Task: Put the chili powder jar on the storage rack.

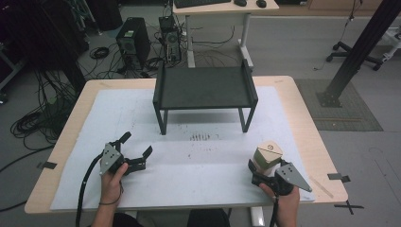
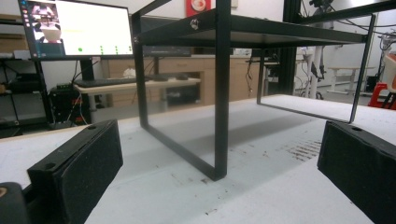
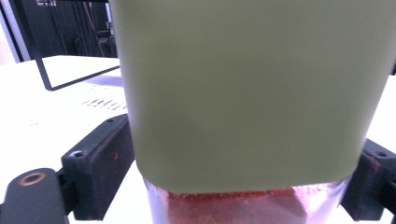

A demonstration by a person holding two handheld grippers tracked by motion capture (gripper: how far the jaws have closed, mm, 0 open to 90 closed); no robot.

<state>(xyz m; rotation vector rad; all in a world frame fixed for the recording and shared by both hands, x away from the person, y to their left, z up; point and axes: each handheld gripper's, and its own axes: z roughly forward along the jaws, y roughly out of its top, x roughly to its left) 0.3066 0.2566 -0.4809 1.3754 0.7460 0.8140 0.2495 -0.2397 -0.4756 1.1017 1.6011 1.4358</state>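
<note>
High view is showing the right gripper (image 1: 259, 169) at the lower right of the frame, its jaws sitting against both sides of a jar (image 1: 266, 156); the left gripper (image 1: 138, 150), lower left, is gaping wide with nothing in it. Right gripper view is showing the jar (image 3: 247, 93) with a pale green label and reddish powder at its base. The jar is standing upright, long axis vertical, cap facing up. Both are resting over a white sheet (image 1: 142, 184) covering a wooden table (image 1: 302, 109); a black rack (image 1: 204, 88) is standing at upper centre, with cables and a computer tower (image 1: 132, 42) lying on the floor behind.
</note>
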